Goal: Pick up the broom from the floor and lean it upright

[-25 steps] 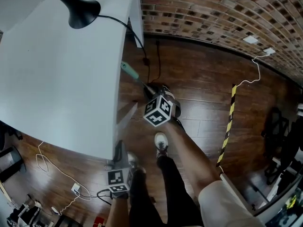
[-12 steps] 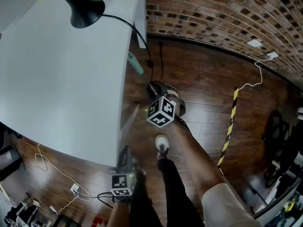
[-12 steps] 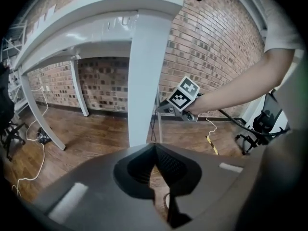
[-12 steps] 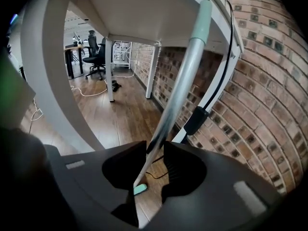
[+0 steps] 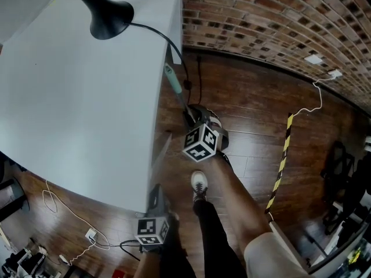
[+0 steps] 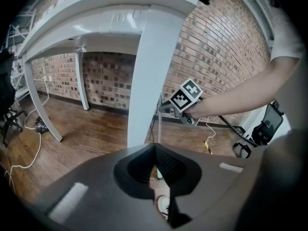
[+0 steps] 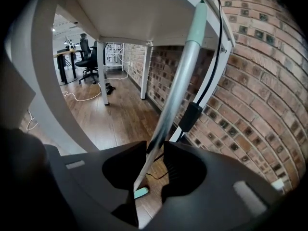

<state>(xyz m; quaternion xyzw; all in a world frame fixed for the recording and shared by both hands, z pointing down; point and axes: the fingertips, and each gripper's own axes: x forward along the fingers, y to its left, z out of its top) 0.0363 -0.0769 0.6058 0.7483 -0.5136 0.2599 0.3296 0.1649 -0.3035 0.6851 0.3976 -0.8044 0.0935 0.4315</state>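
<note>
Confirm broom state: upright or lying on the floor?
Upright, slightly tilted: the broom handle rises steeply from the floor, green tip beside the table edge.

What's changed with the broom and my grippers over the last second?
The right gripper has just been opening its jaws around the broom handle, which stands between them with its green tip at the edge of the table. The left gripper, shut and empty, the handle and the lamp stayed put.
</note>
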